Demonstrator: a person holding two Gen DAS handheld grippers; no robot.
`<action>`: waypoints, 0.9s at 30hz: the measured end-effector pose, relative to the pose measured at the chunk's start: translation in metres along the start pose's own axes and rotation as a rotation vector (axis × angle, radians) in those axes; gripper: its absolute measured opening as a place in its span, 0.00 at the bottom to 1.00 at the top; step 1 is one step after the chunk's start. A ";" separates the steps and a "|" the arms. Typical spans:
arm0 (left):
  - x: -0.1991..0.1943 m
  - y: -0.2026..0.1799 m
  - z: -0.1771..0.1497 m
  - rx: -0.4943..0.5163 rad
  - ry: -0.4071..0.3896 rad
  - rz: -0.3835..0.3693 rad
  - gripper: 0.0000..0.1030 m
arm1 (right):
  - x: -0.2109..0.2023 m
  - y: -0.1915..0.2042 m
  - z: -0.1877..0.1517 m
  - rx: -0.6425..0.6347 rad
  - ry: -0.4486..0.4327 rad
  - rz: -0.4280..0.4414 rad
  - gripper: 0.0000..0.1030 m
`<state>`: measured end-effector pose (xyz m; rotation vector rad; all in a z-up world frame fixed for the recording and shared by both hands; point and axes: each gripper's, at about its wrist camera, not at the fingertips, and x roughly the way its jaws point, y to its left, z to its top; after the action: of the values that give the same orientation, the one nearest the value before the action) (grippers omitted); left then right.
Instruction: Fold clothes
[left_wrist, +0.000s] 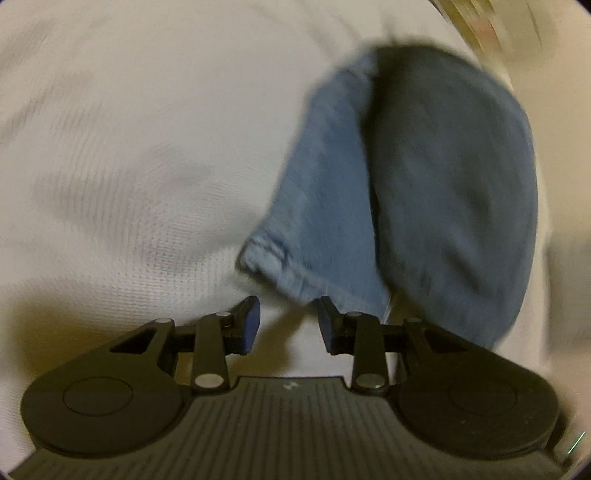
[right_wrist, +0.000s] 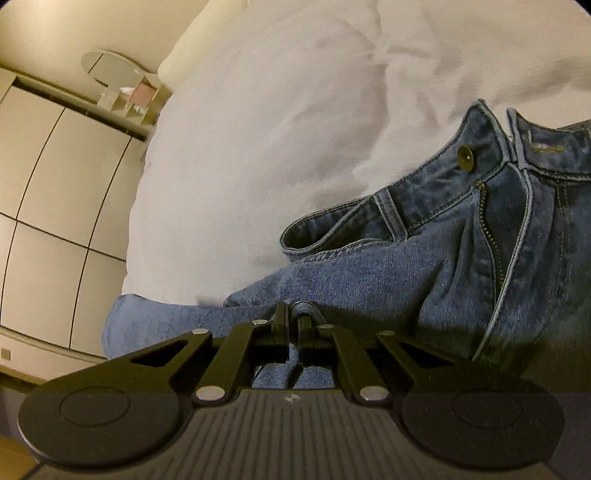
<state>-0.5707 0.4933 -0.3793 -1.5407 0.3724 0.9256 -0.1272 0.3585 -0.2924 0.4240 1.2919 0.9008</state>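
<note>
A pair of blue denim jeans lies on a white bedcover. In the left wrist view a leg with its hem reaches toward my left gripper, which stands open just short of the hem with nothing between its blue pads. In the right wrist view the jeans show their waistband, brass button and open zip. My right gripper is shut on a fold of the denim near the waist. The left wrist view is blurred.
The white bedcover fills most of both views. To the left in the right wrist view stand pale cabinet doors and a shelf with small items and an oval mirror.
</note>
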 end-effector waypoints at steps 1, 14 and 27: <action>0.003 0.004 0.002 -0.051 -0.012 -0.022 0.28 | -0.001 0.000 0.000 -0.002 0.004 0.002 0.03; -0.136 -0.002 0.008 0.119 -0.285 0.058 0.01 | -0.018 0.032 -0.007 -0.201 0.096 0.029 0.09; -0.374 0.108 0.062 0.042 -0.486 0.705 0.28 | -0.020 0.090 -0.203 -0.625 0.828 0.055 0.54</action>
<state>-0.9021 0.4275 -0.1762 -1.0903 0.5875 1.7807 -0.3490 0.3561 -0.2685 -0.4638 1.6263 1.5453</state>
